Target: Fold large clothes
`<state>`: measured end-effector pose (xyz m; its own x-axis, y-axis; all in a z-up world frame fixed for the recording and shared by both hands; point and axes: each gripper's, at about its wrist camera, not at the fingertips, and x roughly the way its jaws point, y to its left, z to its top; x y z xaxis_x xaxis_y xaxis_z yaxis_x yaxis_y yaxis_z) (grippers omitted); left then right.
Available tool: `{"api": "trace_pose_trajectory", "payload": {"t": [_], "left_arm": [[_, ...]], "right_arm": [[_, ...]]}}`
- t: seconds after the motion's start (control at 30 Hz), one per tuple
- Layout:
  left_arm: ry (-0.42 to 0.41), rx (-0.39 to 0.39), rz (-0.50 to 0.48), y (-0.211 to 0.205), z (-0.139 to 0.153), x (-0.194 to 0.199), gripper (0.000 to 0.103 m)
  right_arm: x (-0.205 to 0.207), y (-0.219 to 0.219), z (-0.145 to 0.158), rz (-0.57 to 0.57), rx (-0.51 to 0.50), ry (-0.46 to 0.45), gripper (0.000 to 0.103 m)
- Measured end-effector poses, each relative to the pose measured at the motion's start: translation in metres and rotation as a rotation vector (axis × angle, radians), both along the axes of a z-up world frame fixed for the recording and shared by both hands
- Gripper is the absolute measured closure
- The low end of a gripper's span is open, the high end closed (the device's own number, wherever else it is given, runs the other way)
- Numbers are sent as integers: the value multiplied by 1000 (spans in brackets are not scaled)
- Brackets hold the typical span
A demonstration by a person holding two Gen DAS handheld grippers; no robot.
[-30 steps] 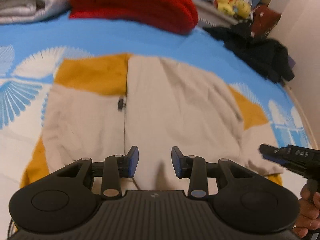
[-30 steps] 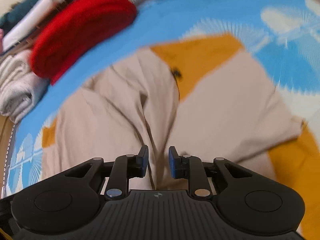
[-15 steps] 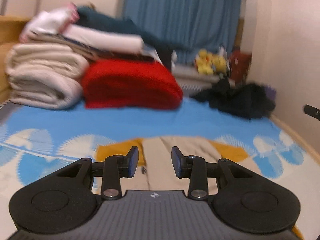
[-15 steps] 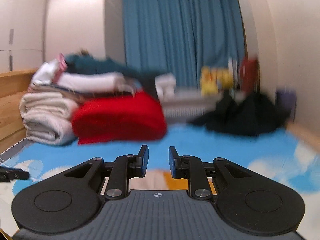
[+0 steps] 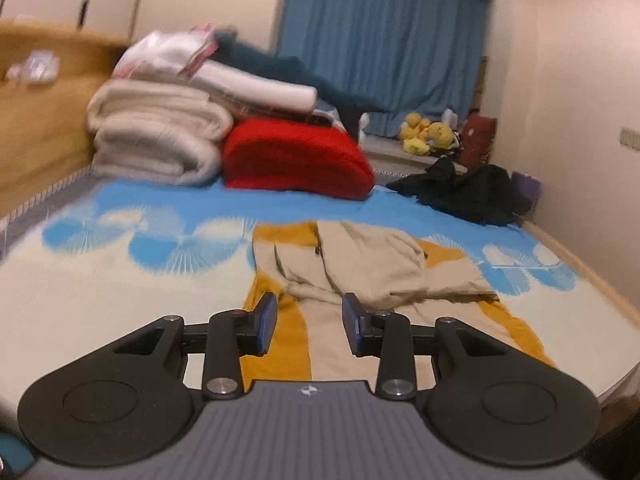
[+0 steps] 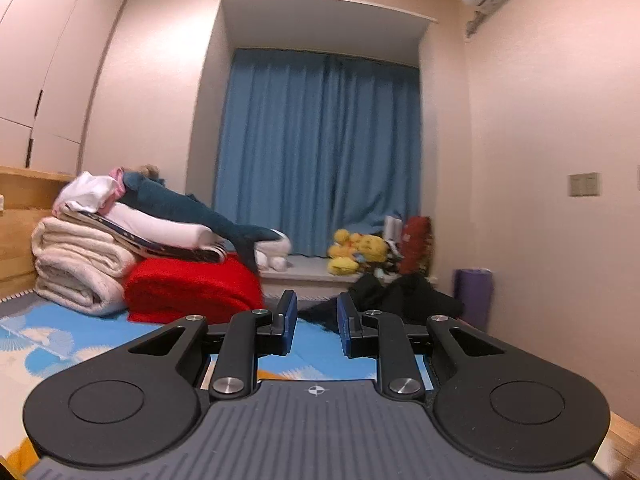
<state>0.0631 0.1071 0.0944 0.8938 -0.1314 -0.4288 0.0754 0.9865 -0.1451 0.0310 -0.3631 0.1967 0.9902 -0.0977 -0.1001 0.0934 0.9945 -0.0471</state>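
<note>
A beige and mustard-yellow garment (image 5: 360,272) lies partly folded on the blue-and-white bed sheet (image 5: 120,280), seen in the left wrist view. My left gripper (image 5: 308,322) is open and empty, held above the garment's near end. My right gripper (image 6: 316,324) is open and empty, raised and pointing at the far wall; only a sliver of yellow fabric (image 6: 266,374) shows below it.
A stack of folded white blankets (image 5: 156,136) and a red blanket (image 5: 296,160) sit at the head of the bed, with a plush shark (image 6: 192,210) on top. A black clothes pile (image 5: 468,194) lies far right. Yellow plush toys (image 6: 356,250) sit by the blue curtain (image 6: 320,152).
Both grippers have lifted up and back from just above the garment and tilted level. The views now look across the bed toward the curtain. Both stay open and empty.
</note>
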Motion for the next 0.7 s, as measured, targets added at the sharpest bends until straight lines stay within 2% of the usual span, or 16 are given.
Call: {"api": "trace_pose_trajectory", "payload": {"t": [0.1, 0.2, 0.33, 0.4, 0.5, 0.6, 0.7], "left_arm": [[-38, -25, 15, 7, 10, -14, 64], [-34, -50, 38, 19, 2, -16, 64], [66, -76, 89, 33, -35, 8, 64], [158, -76, 130, 37, -56, 33, 66], [235, -78, 139, 40, -75, 56, 65], [349, -43, 169, 44, -94, 74, 65], [444, -51, 195, 51, -113, 83, 65]], "right_arm": [[-31, -12, -14, -46, 34, 34, 80], [-37, -24, -37, -87, 121, 93, 82], [-12, -34, -82, -124, 213, 185, 86], [10, -33, -110, -140, 220, 236, 86], [41, -35, -151, -167, 203, 325, 88], [66, -34, -165, -153, 152, 351, 88], [83, -36, -192, -138, 89, 435, 88]]}}
